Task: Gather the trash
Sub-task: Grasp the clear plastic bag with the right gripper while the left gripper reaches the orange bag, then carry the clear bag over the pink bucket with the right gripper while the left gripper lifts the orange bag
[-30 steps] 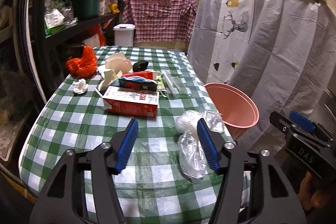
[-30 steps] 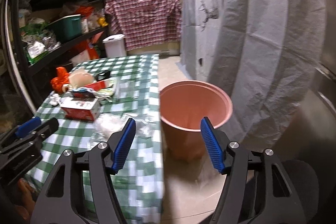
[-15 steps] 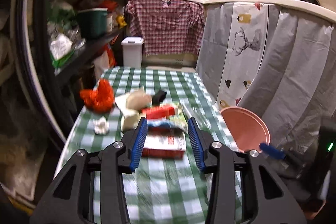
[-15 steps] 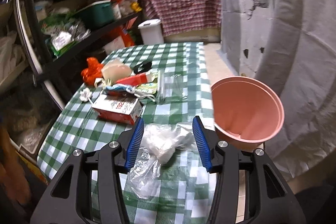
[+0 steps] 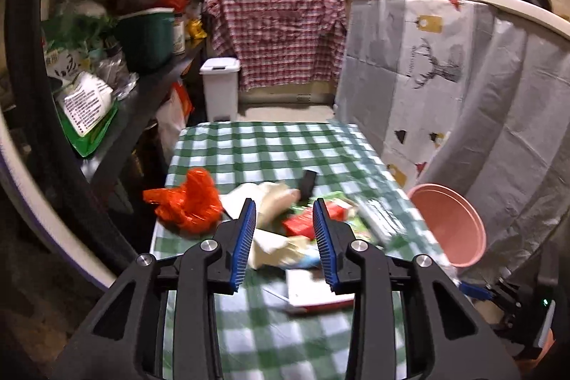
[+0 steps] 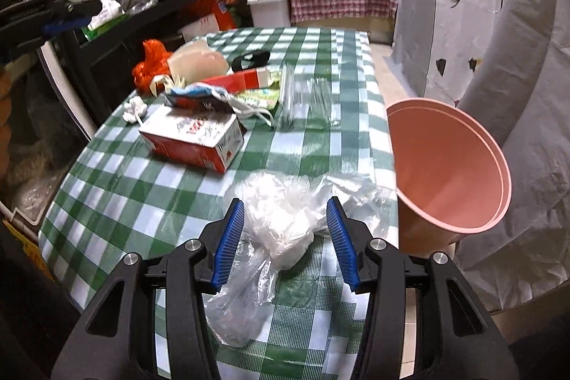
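Note:
Trash lies on a green checked table (image 6: 117, 187): a clear plastic bag (image 6: 281, 219), a red and white carton (image 6: 194, 138), an orange bag (image 6: 151, 64), a crumpled tissue (image 6: 134, 108), a clear wrapper (image 6: 306, 95). A pink bucket (image 6: 452, 173) stands at the table's right edge. My right gripper (image 6: 285, 237) is open, with the plastic bag between its fingers. My left gripper (image 5: 285, 237) is open and empty, held above the near end, aimed at the pile with the carton (image 5: 313, 291) and orange bag (image 5: 188, 202).
Dark shelves (image 5: 117, 88) full of goods run along the left. A grey curtain (image 5: 463, 102) hangs on the right behind the bucket (image 5: 449, 223). A white pedal bin (image 5: 219, 88) stands on the floor beyond the table's far end.
My right gripper swung left from the bucket to the table and came down around the plastic bag, jaws narrower. My left gripper rose, pulled back and narrowed its jaws.

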Motion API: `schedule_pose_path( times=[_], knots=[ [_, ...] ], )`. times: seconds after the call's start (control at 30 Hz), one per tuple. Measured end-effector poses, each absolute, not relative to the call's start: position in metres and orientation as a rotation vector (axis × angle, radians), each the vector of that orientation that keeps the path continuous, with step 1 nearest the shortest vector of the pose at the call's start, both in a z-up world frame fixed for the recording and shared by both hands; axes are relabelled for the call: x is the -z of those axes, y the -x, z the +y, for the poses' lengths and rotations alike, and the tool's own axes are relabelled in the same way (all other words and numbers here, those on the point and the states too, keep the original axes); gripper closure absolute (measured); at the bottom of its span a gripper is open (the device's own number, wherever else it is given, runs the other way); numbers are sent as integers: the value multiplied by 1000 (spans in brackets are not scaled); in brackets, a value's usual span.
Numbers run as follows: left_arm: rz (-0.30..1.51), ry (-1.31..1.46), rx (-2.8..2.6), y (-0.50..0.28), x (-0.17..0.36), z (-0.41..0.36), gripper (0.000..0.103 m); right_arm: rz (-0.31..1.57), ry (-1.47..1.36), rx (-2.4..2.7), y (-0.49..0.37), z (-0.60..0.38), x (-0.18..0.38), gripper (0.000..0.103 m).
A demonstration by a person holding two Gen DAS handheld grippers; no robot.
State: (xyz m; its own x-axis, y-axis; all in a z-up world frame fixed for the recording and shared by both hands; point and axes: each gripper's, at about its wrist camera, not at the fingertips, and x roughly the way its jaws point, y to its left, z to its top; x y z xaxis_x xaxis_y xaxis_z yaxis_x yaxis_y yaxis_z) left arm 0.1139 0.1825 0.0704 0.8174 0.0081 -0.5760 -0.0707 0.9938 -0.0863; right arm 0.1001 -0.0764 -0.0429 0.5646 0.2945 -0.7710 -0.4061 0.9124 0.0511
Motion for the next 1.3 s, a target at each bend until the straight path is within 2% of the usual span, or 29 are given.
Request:
schedule_pose_path(
  times=[0.13, 0.3, 0.5, 0.57, 0.63, 1.0, 1.03, 1.17, 1.3],
  knots=[
    [629, 123, -77, -139, -59, 214, 71, 898, 149, -438, -100, -72, 51, 55],
    [669, 174, -137, -164, -38, 247, 71, 886, 182, -462, -98, -66, 54, 64],
    [722, 178, -177, -193, -11, 264, 69, 867, 153, -488, -100, -67, 50, 69],
    [739, 164, -190, -203, -3, 265, 61, 856, 146, -490, -101, -68, 49, 70],
    [746, 156, -192, -212, 3, 265, 58, 851, 128, -503, -103, -69, 47, 70],
    [769, 140, -224, -247, 21, 273, 58, 812, 111, -487, -110, -74, 39, 70],
    [769, 139, -222, -248, 22, 272, 59, 807, 111, -484, -110, -75, 38, 70],
    [773, 137, -230, -250, 20, 271, 78, 790, 99, -467, -113, -80, 32, 70],
    [740, 155, -226, -243, 6, 268, 84, 763, 94, -449, -114, -86, 20, 70]
  ],
)
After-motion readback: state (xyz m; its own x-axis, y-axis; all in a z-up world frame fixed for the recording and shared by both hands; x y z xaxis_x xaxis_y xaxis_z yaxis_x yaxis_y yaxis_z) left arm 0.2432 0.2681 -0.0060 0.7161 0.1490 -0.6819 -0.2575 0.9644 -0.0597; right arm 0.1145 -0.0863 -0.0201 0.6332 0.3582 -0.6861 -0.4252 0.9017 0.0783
